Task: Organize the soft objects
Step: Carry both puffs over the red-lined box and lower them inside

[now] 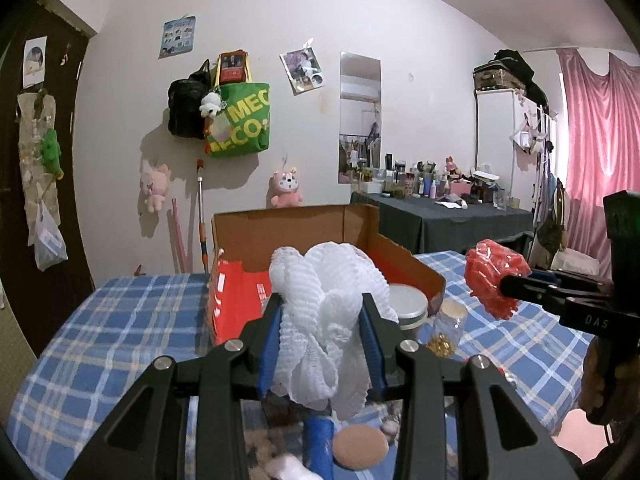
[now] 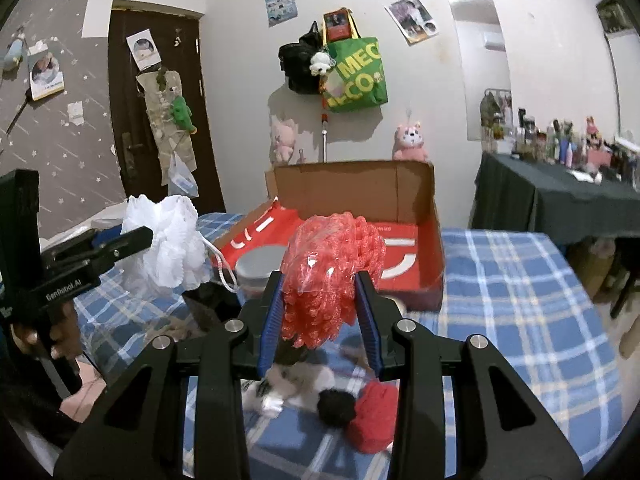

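— While each claw squeezes a puff, left claw (image 1: 322, 336) the white puff (image 1: 328, 320), right claw (image 2: 320, 320) the red puff (image 2: 324, 280), what worries you?

— Both hang short of the box (image 2: 434, 240); soft mesh may slip.

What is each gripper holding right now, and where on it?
The left gripper pinches the white mesh bath pouf across its middle. The right gripper pinches the red mesh pouf, still in clear wrap, across its middle.

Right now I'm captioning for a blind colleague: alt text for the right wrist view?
The right gripper holds a red mesh puff above a blue plaid cloth, facing an open cardboard box. At left, the left gripper holds a white mesh puff.
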Tool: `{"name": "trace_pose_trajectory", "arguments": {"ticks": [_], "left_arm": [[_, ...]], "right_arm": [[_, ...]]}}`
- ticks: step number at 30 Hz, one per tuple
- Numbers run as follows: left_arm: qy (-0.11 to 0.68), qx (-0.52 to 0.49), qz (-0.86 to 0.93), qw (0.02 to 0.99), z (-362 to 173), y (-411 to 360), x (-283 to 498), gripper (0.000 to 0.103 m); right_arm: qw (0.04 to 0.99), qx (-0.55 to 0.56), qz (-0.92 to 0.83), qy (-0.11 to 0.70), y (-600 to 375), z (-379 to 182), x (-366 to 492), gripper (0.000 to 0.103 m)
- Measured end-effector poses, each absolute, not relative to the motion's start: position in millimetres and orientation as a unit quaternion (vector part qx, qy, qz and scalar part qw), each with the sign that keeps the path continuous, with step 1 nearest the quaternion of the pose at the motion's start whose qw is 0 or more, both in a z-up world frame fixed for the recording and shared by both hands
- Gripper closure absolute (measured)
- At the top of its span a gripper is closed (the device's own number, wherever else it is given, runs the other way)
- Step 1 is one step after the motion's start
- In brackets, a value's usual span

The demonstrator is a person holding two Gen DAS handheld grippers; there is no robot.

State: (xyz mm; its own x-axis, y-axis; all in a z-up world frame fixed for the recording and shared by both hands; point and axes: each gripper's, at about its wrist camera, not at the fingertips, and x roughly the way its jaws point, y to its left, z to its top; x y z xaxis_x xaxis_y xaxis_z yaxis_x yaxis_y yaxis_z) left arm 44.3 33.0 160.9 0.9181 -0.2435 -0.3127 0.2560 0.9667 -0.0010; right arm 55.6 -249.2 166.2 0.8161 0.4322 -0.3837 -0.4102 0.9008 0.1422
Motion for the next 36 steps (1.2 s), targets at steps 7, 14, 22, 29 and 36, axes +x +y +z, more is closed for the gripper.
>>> {"name": "trace_pose_trajectory", "arguments": {"ticks": [7, 14, 22, 29, 36], "left_arm": [[0.151, 0.028, -0.144, 0.978, 182.9, 36.3, 60.9, 0.064], [0.165, 0.048, -0.156, 0.973, 195.2, 33.4, 84.7, 0.064], [0.175, 0.072, -0.169, 0.967, 206.9, 27.1, 106.8, 0.064], [0.195, 0.093, -0.175, 0.961, 210.0, 20.9, 133.2, 0.064], [0.226, 0.107, -0.189, 0.95, 202.9, 11.7, 178.6, 0.064]], "right_arm": [[0.949, 0.016, 0.24, 0.203, -248.7, 186.7, 73.5, 0.069], [0.946, -0.003, 0.25, 0.207, -246.4, 201.4, 97.7, 0.069], [0.938, -0.036, 0.263, 0.224, -239.4, 208.4, 124.9, 0.069], [0.927, -0.074, 0.273, 0.246, -229.0, 208.9, 151.4, 0.069], [0.91, -0.096, 0.281, 0.288, -218.1, 202.6, 196.7, 0.069]]}}
